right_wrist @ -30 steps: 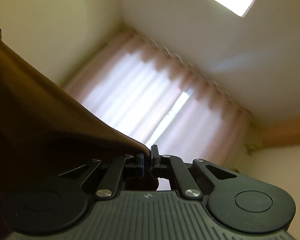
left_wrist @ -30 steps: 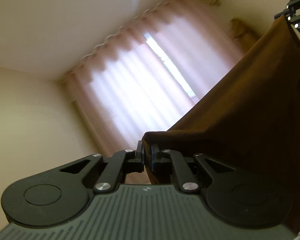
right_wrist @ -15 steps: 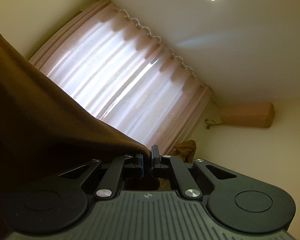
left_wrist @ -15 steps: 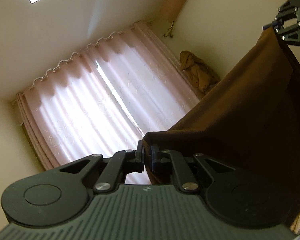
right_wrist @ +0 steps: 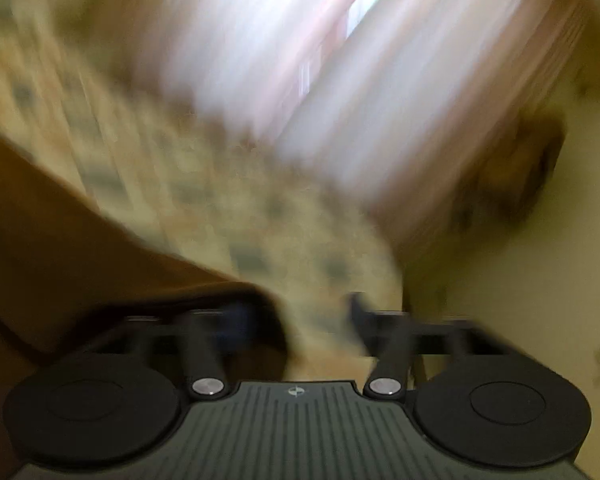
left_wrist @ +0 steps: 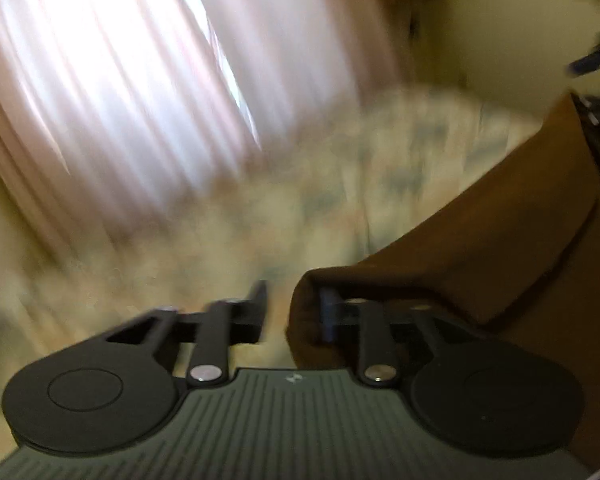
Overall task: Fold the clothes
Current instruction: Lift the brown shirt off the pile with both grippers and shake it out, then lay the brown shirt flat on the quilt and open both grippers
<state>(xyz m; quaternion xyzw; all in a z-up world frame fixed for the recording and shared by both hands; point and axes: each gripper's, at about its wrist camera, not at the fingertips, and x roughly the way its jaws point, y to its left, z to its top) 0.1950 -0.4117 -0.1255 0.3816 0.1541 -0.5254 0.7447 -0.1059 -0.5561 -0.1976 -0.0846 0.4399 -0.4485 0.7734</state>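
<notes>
Above a bed with a pale patterned cover (left_wrist: 380, 168), smearing everything past the tools with motion blur. Keeping the left tool (left_wrist: 292, 304) parted, fingers well apart and pinching nothing. Carrying the brown cloth (left_wrist: 500, 248) draped over that tool's right finger, wrapping its tip and trailing away up and to the right. Keeping the right tool (right_wrist: 298, 312) spread as well, gripping nothing between the fingers. Carrying the same brown cloth there over the left finger, covering its tip and falling away to the lower left. Leaving the other finger of each tool bare against the bed cover. Facing a pale pink curtain (left_wrist: 120, 80) glowing with daylight beyond the bed. Showing a brownish heap (right_wrist: 512, 176) by the wall at the right of the right wrist view, too blurred for telling what.
</notes>
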